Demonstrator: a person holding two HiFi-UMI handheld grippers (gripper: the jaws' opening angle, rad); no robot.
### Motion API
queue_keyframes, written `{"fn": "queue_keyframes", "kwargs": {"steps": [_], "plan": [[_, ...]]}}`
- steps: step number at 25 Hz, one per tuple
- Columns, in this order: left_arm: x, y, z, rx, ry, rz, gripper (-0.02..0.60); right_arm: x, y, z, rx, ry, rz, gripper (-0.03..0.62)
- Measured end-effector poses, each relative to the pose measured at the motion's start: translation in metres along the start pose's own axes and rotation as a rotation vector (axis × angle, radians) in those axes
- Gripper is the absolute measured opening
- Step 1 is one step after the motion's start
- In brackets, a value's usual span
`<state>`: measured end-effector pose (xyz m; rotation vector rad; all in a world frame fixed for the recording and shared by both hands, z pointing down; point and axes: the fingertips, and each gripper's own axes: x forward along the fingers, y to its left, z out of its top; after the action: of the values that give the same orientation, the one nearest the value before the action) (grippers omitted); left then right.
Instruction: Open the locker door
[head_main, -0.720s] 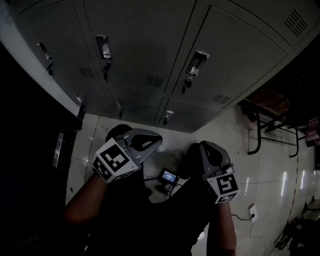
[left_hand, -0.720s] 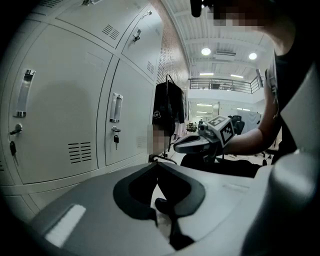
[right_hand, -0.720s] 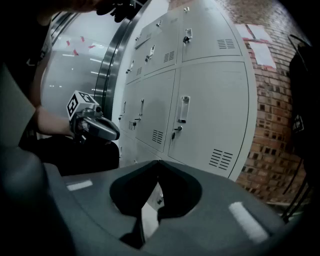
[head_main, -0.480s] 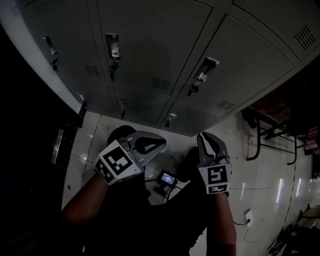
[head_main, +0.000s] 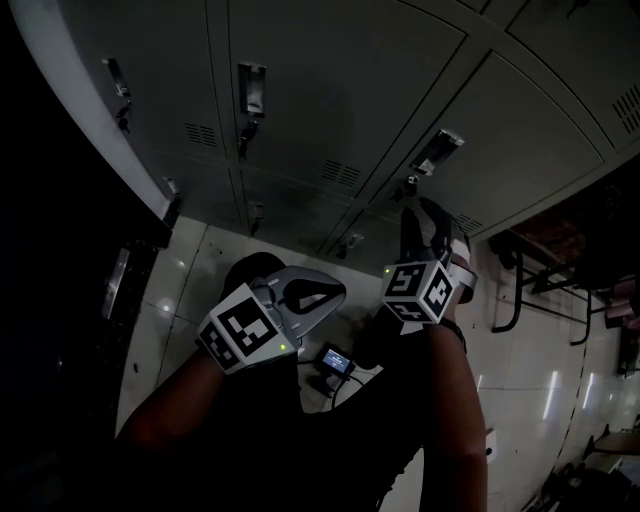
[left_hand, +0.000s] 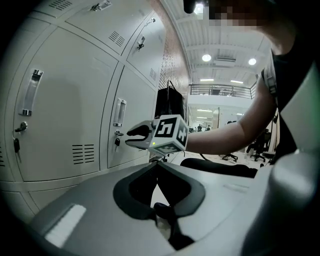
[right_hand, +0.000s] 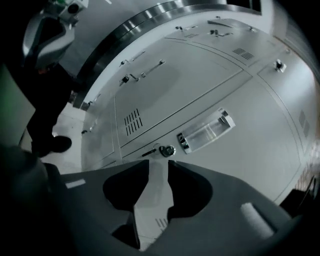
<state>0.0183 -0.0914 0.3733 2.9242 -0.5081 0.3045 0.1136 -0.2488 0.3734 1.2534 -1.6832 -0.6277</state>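
Note:
Grey metal lockers fill the top of the head view. My right gripper (head_main: 412, 212) is raised close to one locker door (head_main: 520, 120), just below its chrome handle (head_main: 437, 150) and its key lock (head_main: 408, 185). In the right gripper view the jaws (right_hand: 160, 162) stand open with nothing between them, just short of the lock with its key (right_hand: 167, 150) and the handle (right_hand: 205, 131). My left gripper (head_main: 338, 292) hangs low over the floor, away from the lockers. Its jaws (left_hand: 156, 164) meet at the tips, shut on nothing. The left gripper view also shows the right gripper (left_hand: 137, 136) by the lock (left_hand: 116, 141).
Neighbouring locker doors carry their own handles (head_main: 250, 90) and vents (head_main: 200, 133). A small device with a lit screen (head_main: 338, 358) and a cable lie on the tiled floor by the person's shoes (head_main: 250, 268). A black metal frame (head_main: 515, 285) stands at the right.
My right gripper has risen from beside the left one up to the locker door, near its handle and lock. The left gripper has hardly moved.

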Motion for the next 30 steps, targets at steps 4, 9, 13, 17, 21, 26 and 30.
{"fn": "queue_keyframes", "kwargs": {"steps": [4, 9, 13, 17, 21, 26, 30], "plan": [[-0.001, 0.0, 0.0, -0.001, -0.003, -0.002, 0.012, 0.014, -0.005, 0.012, -0.152, 0.022, -0.065, 0.123], [-0.001, 0.0, -0.001, -0.001, 0.001, -0.003, 0.012, 0.016, -0.009, 0.013, -0.276, 0.043, -0.15, 0.031], [0.0, 0.0, -0.002, 0.001, 0.007, -0.003, 0.012, 0.002, -0.002, 0.011, -0.309, 0.022, -0.156, 0.026], [0.001, -0.001, -0.003, 0.006, 0.014, -0.003, 0.012, -0.032, 0.008, 0.005, -0.32, -0.027, -0.157, 0.025], [0.001, 0.0, -0.005, 0.01, 0.025, 0.001, 0.012, -0.073, 0.018, -0.012, -0.302, -0.065, -0.151, 0.025], [0.002, 0.001, -0.01, 0.018, 0.042, 0.013, 0.012, -0.118, 0.022, -0.044, -0.269, -0.039, -0.157, 0.027], [0.003, 0.001, -0.012, 0.023, 0.054, 0.015, 0.012, -0.147, 0.019, -0.076, -0.26, 0.014, -0.178, 0.028]]}}
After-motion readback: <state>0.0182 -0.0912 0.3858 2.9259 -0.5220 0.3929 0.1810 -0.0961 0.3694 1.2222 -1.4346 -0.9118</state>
